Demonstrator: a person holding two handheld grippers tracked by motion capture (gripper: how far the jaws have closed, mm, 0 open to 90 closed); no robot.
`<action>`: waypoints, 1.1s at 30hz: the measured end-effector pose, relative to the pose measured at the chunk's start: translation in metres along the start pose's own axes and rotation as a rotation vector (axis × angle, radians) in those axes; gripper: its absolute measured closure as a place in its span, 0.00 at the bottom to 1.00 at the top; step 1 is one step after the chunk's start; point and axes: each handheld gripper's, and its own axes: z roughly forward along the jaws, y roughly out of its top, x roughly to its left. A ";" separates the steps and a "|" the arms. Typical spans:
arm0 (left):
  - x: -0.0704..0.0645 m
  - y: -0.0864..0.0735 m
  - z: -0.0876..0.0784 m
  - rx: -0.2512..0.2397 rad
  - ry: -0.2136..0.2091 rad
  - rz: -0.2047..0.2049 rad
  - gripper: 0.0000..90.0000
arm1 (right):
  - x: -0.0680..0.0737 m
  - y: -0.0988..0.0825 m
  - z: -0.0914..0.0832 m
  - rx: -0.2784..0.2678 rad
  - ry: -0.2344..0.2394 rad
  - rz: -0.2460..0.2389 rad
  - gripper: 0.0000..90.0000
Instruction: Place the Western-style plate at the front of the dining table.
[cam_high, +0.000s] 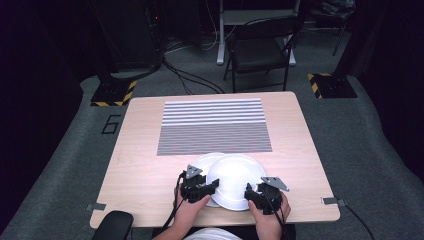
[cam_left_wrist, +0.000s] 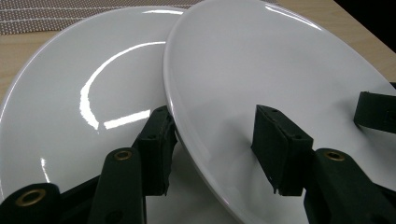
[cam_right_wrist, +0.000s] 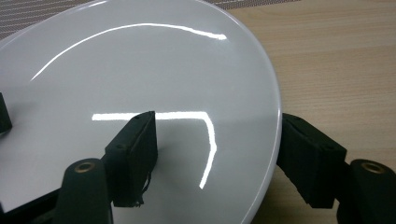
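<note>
Two white plates lie at the table's near edge. The upper plate (cam_high: 235, 180) (cam_left_wrist: 261, 60) (cam_right_wrist: 140, 70) overlaps the lower plate (cam_high: 201, 162) (cam_left_wrist: 70, 107) and leans on it. My left gripper (cam_high: 214, 186) (cam_left_wrist: 211, 112) straddles the upper plate's left rim, with one jaw between the two plates against the rim and the other over the plate's top; I see no firm pinch. My right gripper (cam_high: 250, 192) (cam_right_wrist: 215, 117) holds the same plate's right rim, one pad on its top face and one under the edge.
A striped grey placemat (cam_high: 215, 125) covers the far middle of the wooden table (cam_high: 140, 170), just beyond the plates. A dark folding chair (cam_high: 260, 50) and cables stand on the floor behind the table. Bare wood lies to the left and right of the plates.
</note>
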 end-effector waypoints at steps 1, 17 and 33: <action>0.000 0.000 0.000 -0.001 -0.001 -0.001 0.54 | 0.000 0.000 0.000 0.000 0.000 0.000 0.34; 0.003 0.004 -0.004 -0.010 0.020 -0.002 0.56 | 0.003 0.002 -0.001 -0.012 0.002 0.009 0.41; 0.007 0.007 -0.002 -0.011 0.055 0.005 0.55 | 0.006 0.002 0.003 -0.008 0.020 0.018 0.42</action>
